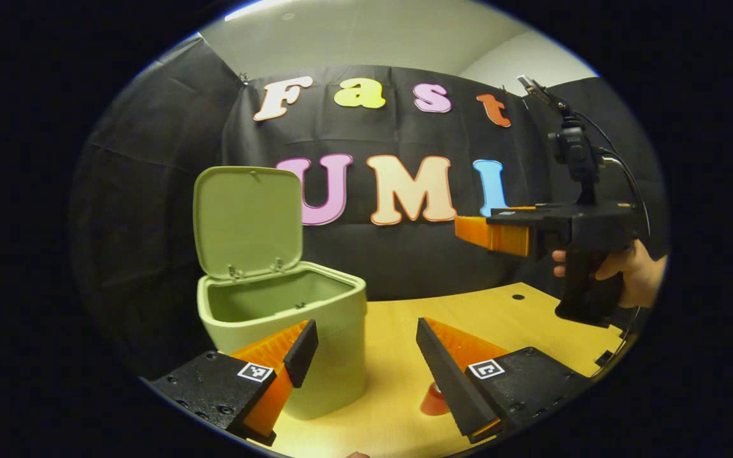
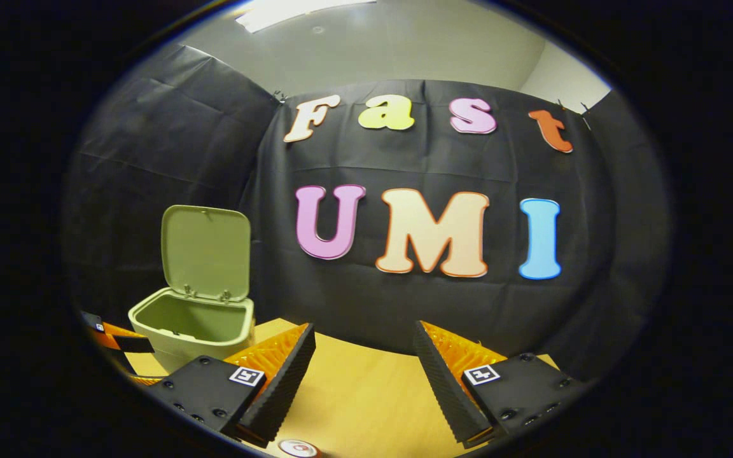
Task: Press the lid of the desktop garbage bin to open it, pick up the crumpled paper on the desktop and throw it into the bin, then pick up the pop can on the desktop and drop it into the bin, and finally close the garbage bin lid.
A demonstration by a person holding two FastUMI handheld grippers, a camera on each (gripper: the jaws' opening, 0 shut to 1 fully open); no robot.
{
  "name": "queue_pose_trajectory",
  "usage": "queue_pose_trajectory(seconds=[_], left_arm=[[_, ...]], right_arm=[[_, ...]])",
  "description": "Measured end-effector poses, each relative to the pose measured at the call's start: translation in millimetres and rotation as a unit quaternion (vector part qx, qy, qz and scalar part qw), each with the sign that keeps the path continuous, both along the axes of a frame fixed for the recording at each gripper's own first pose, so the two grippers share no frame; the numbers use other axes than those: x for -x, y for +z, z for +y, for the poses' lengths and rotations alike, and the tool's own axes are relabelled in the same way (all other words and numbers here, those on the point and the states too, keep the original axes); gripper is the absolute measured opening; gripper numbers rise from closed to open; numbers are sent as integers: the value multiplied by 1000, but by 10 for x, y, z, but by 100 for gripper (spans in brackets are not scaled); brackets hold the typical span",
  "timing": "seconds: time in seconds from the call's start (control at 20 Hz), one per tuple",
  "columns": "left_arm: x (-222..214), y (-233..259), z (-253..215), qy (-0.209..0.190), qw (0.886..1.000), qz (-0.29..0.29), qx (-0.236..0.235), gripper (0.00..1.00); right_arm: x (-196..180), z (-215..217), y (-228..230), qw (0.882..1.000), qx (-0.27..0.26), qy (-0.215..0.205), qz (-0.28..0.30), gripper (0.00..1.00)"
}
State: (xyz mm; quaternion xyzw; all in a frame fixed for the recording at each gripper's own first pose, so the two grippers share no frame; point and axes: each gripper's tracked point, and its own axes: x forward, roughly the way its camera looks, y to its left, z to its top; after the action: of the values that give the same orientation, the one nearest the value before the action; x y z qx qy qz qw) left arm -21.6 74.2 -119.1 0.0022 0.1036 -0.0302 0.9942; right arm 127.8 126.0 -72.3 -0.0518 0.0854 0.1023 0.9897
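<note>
Left gripper [image 1: 366,366]: jaws apart, nothing between them. Seen through the gap is bare desktop [image 1: 398,331]. Just inside the right-hand finger, low in the left gripper view, a small red rounded object [image 1: 433,401] sits on the desktop, partly hidden by that finger; likely the pop can, cannot tell for certain. The garbage bin [image 1: 290,318] stands just behind the left-hand finger, which overlaps its front wall in the picture; contact cannot be judged. Lid [image 1: 247,219] is up, hinged at the rear rim, near upright. Interior visible only along the upper walls; contents cannot be told.

Beyond and to the right of these jaws, well above the desktop, a hand [image 1: 634,273] holds the right gripper, its fingers pointing toward the bin side.

Right gripper [image 2: 364,375]: jaws apart, nothing held. Bare desktop between them. Below the gap, at the bottom edge of the right gripper view, a round red-and-white top [image 2: 298,448] shows, cut off. Bin lies well left of the left-hand finger, lid raised. Left gripper's finger shows further left, beside the bin.
</note>
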Motion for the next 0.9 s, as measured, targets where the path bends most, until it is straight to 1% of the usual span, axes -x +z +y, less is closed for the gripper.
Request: queue_pose_trajectory(seconds=[0.15,0.4,0.45,0.5,0.65,0.7,0.75,0.8,0.9], left_arm=[[-39,-327,-325,-29,999,29,-9,95],[20,-917,-804,-67,994,86,-7,95],[33,-1026,-877,-72,993,94,-7,95],[51,-1154,-941,-77,991,105,-9,95],[129,-1620,-1007,-73,986,150,-15,96],[159,-1738,-1032,-73,984,163,-12,96],[178,-1861,-1062,-73,982,174,-13,96],[182,-1947,-1078,-74,980,183,-14,96],[163,-2129,-1108,-77,977,196,-20,96]], right_arm=[[111,-540,-116,999,10,-37,17,98],[352,-1333,-292,994,-4,-97,53,98],[413,-1485,-316,992,-5,-109,58,100],[462,-1628,-324,991,-7,-120,62,98],[621,-2023,-367,985,-7,-155,73,98],[675,-2146,-402,983,-2,-166,77,96],[726,-2250,-419,981,3,-175,82,98],[773,-2342,-435,979,6,-184,87,96],[880,-2474,-467,976,12,-195,97,99]])
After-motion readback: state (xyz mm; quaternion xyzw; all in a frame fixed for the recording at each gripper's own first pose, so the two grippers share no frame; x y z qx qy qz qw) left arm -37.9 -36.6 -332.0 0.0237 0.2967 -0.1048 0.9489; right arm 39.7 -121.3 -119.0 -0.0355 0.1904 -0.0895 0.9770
